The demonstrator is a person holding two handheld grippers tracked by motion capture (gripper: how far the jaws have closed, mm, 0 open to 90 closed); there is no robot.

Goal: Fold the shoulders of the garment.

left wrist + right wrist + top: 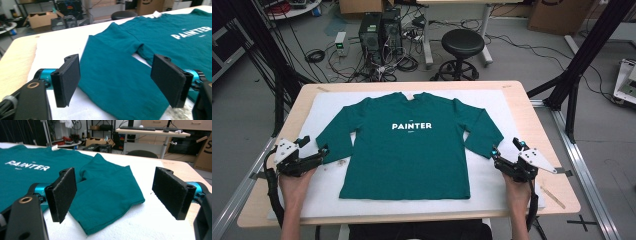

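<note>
High view: one green shirt [404, 145] lies flat, front up, on one white mat [492, 192] covering the wooden table [542, 130]. Two grippers flank it: left gripper [313, 148] at the left sleeve cuff, right gripper [507, 150] at the right cuff, both spread wide, holding nothing. Bare mat borders every side.

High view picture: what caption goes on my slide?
Two open grippers, left gripper and right gripper, flank a green shirt.
</note>
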